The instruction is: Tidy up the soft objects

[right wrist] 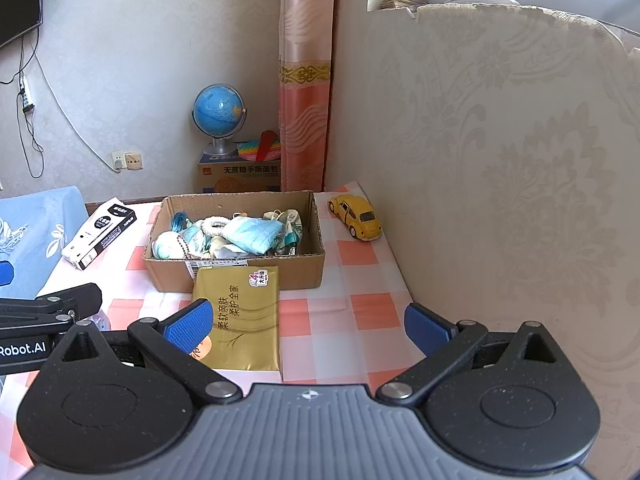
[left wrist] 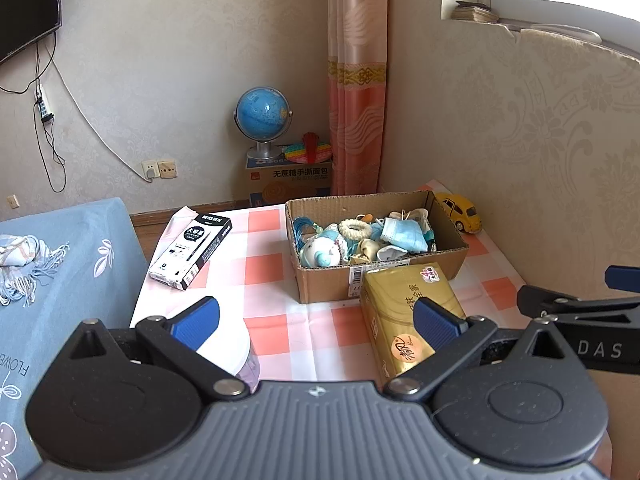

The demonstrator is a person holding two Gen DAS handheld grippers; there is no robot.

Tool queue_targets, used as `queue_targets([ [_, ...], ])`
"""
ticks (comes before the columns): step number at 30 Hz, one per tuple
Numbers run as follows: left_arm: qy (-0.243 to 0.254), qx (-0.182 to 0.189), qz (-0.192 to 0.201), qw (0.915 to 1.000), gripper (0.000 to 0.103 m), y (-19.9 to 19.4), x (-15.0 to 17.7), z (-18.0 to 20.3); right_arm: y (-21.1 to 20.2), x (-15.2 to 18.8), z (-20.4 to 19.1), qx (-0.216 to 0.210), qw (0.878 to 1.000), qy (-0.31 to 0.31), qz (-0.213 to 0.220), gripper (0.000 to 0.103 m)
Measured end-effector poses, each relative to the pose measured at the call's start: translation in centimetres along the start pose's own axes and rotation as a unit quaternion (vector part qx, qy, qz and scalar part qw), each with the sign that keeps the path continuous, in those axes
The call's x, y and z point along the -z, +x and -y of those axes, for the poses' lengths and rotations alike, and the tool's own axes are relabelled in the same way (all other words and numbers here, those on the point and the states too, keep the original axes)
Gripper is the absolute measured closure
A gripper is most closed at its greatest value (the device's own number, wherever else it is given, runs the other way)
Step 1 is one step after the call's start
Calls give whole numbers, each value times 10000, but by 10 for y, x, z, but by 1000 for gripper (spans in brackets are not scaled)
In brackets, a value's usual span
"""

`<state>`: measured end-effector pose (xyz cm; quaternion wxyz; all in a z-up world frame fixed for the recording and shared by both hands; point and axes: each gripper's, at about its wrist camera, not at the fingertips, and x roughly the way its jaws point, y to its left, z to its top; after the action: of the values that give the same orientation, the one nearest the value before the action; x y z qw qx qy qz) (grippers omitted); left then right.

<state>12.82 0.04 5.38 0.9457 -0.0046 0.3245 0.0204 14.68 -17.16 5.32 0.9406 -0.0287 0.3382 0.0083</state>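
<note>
Soft objects (left wrist: pixel 360 236) fill the cardboard box (left wrist: pixel 320 284), which serves as the landmark for every position below. Inside the box lie a blue face mask (right wrist: pixel 250 234), a fluffy white ring (left wrist: pixel 355 229), a round plush toy (left wrist: pixel 320 254) and other small cloth items heaped together.

A gold tissue pack (right wrist: pixel 240 316) lies flat on the checked tablecloth (right wrist: pixel 360 280), its far end touching the box's near wall. Judged from its wrapper, the pack is light, compressible and somewhat slick. It should be taken across its narrow width near the middle, so that the film does not slide out of the pads.

A black-and-white pen box (left wrist: pixel 192 252) lies left of the cardboard box, apart from it. A yellow toy car (right wrist: pixel 356 216) stands to its right, near the wall. Both appear rigid and are judged outside the task.

The left gripper (left wrist: pixel 316 320) hovers in front of the cardboard box with its jaws spread wide and nothing between them. Its right finger overlaps the tissue pack in view; contact cannot be confirmed. The right gripper (right wrist: pixel 308 324) is likewise wide open and empty, with its left finger over the pack's near left corner.

The mask and plush items would deform under light pressure; pinch them by a bunched fold rather than a strap.
</note>
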Motion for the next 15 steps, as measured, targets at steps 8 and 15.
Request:
queue_targets([
  [8, 2, -1, -2, 10000, 1, 0, 0, 0, 0, 0, 0, 12, 10000, -2, 7, 0],
  [15, 3, -5, -2, 10000, 1, -1, 1, 2, -1, 0, 1, 25, 10000, 3, 21, 0],
])
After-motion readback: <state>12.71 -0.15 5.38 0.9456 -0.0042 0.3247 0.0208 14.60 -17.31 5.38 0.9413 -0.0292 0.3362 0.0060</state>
